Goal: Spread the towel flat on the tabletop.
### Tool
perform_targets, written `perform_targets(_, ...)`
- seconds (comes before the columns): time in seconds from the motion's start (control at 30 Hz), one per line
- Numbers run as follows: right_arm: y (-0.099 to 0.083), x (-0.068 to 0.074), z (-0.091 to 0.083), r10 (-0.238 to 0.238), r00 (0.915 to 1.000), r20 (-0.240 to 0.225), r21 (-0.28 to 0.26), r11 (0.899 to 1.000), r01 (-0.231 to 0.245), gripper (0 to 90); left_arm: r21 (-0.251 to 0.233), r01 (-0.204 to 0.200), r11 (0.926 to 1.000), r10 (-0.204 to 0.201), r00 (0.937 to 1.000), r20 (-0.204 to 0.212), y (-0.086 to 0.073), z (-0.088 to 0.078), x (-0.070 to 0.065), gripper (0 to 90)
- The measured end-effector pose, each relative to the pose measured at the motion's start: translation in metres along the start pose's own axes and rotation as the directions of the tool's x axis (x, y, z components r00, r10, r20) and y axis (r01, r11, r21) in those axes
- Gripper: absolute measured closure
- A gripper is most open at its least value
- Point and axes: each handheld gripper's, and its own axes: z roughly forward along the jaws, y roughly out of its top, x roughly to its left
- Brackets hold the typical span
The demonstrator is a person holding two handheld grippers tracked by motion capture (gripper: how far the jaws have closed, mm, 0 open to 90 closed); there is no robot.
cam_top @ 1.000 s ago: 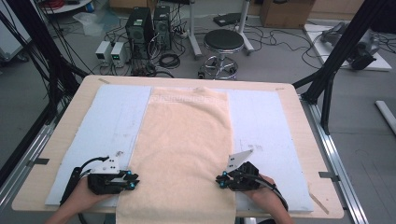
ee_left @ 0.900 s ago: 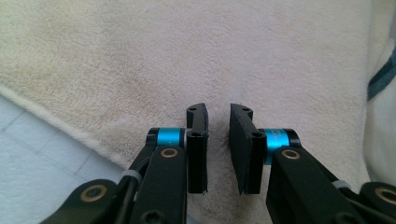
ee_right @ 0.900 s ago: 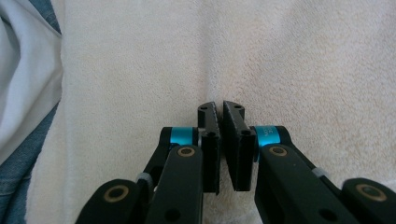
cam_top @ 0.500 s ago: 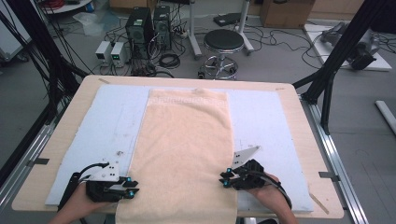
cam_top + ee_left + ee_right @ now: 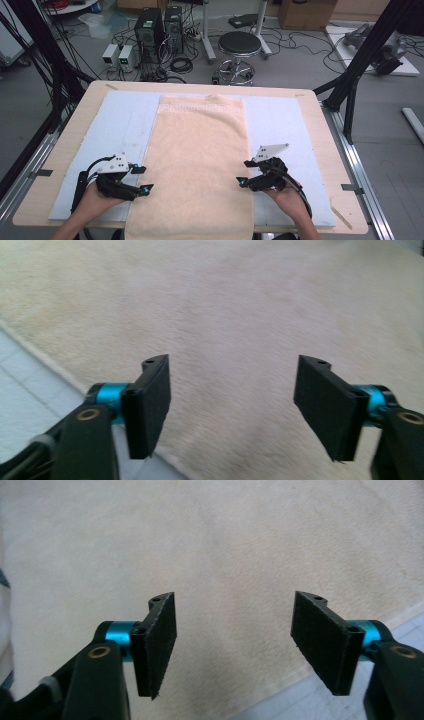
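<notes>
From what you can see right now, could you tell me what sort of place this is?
Most likely a robotics or data-collection lab. Computer towers with tangled cables sit on the floor beyond the wooden table, black frame struts stand around it, and a beige towel lies flat on a work mat.

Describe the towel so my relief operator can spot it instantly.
On the wooden table lies a pale blue mat. The towel runs down its middle, hanging over the near edge: the one cream, fuzzy cloth there.
</notes>
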Motion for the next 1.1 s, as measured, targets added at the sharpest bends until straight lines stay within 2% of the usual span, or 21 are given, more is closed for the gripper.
perform_targets(0.03,0.002,-0.002,0.0,-0.004,0.9999,0.016,0.002,1.0,0.004,29.3,0.001,0.007,1.0,-0.007,0.9999,-0.008,0.002,0.001,0.003,24.0)
perform_targets(0.13,0.007,-0.01,0.0,0.032,0.9991,0.027,-0.024,0.999,-0.031,24.3,-0.024,0.031,0.9992,-0.032,0.9992,-0.022,0.009,0.004,0.009,19.0)
perform_targets(0.27,0.015,-0.023,0.0,0.058,0.9963,0.064,-0.047,0.997,-0.055,19.6,-0.046,0.023,0.9987,-0.026,0.9976,-0.064,0.018,0.006,0.016,17.5)
perform_targets(0.33,0.019,-0.028,0.0,0.074,0.9957,0.056,-0.067,0.995,-0.07,18.5,-0.039,0.028,0.9989,-0.03,0.997,-0.071,0.024,0.006,0.02,14.5)
perform_targets(0.37,0.022,-0.031,0.0,0.075,0.9961,0.047,-0.084,0.994,-0.071,18.2,-0.043,0.031,0.9986,-0.035,0.9959,-0.083,0.026,0.006,0.021,13.6)
perform_targets(0.53,0.036,-0.039,-0.003,0.052,0.9957,0.076,-0.107,0.993,-0.044,17.3,-0.059,0.066,0.9961,-0.073,0.9912,-0.111,0.037,0.004,0.034,9.4)
perform_targets(0.67,0.047,-0.044,-0.002,0.024,0.9947,0.1,-0.072,0.997,-0.016,16.3,-0.072,0.077,0.9944,-0.086,0.9877,-0.13,0.045,0.001,0.043,8.3)
perform_targets(0.73,0.052,-0.047,-0.002,0.018,0.9953,0.095,-0.073,0.997,-0.011,16.3,-0.058,0.081,0.995,-0.089,0.986,-0.141,0.049,0.0,0.046,6.9)
perform_targets(0.83,0.058,-0.051,-0.002,0.023,0.9951,0.096,-0.064,0.998,-0.017,16.3,-0.061,0.075,0.9953,-0.084,0.9856,-0.147,0.056,-0.002,0.05,6.7)
perform_targets(0.9,0.061,-0.054,-0.002,0.018,0.9951,0.097,-0.067,0.998,-0.012,16.3,-0.046,0.064,0.9969,-0.07,0.9863,-0.149,0.061,-0.002,0.051,6.4)
perform_targets(1.1,0.062,-0.059,-0.001,0.022,0.9947,0.1,-0.062,0.998,-0.016,16.4,-0.051,0.058,0.997,-0.064,0.9883,-0.138,0.072,-0.001,0.057,6.4)
